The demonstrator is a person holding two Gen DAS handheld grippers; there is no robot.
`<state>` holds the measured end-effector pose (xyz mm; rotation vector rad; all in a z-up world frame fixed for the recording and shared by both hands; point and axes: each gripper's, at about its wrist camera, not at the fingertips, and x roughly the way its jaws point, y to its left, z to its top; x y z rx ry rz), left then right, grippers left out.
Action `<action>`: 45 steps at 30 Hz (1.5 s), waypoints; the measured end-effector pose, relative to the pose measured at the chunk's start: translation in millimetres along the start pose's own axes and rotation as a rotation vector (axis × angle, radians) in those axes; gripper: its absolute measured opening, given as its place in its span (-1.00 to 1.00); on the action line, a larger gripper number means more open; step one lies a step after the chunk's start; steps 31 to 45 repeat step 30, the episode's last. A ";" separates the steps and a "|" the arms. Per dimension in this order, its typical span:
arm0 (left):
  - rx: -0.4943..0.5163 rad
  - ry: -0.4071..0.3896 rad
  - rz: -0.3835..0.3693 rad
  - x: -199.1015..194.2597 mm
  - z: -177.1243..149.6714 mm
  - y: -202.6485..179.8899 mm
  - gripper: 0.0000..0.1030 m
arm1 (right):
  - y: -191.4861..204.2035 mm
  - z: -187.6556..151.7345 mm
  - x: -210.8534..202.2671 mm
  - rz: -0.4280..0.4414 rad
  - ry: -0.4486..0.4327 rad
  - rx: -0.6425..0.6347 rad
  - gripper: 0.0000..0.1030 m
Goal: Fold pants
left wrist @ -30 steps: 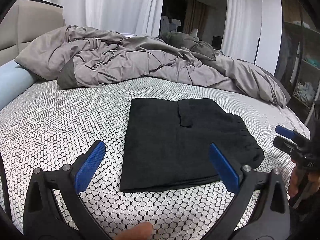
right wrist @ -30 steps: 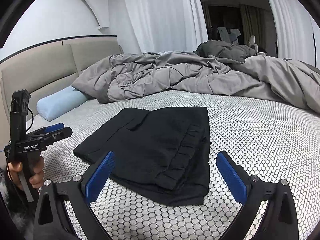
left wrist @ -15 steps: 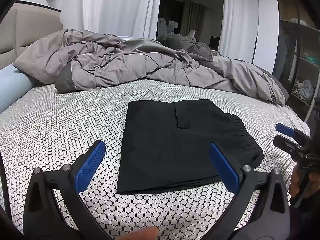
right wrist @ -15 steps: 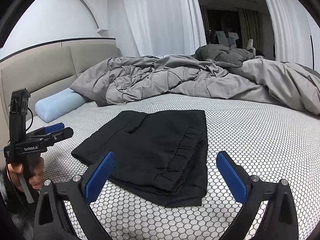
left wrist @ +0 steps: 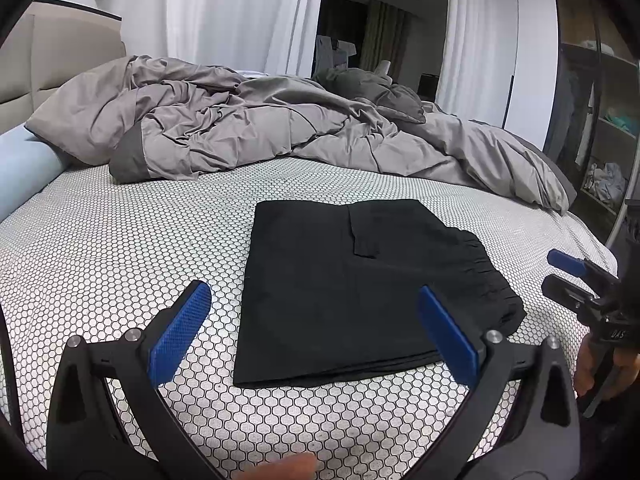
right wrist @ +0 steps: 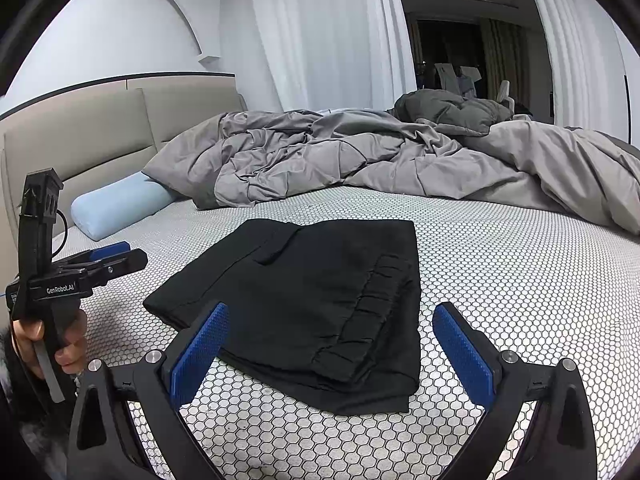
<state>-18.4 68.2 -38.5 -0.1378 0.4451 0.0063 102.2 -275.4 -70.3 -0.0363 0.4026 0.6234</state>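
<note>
Both views drift slightly: the folded black pants sit a little toward 9 o'clock, and the grey duvet sits lower.

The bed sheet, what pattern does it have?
The sheet is white with a black honeycomb pattern, clearest in the right wrist view.

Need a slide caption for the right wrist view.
Right gripper open above folded black pants on the bed; left gripper held alongside.
</note>
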 end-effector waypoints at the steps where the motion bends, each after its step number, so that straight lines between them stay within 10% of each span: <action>1: 0.000 0.000 0.000 0.1 -0.1 -0.1 0.99 | -0.2 0.0 0.0 -0.001 0.000 0.000 1.00; 45: 0.002 -0.003 0.004 -1.2 -0.3 -0.8 0.99 | 0.4 -0.8 3.1 0.004 0.008 -0.007 1.00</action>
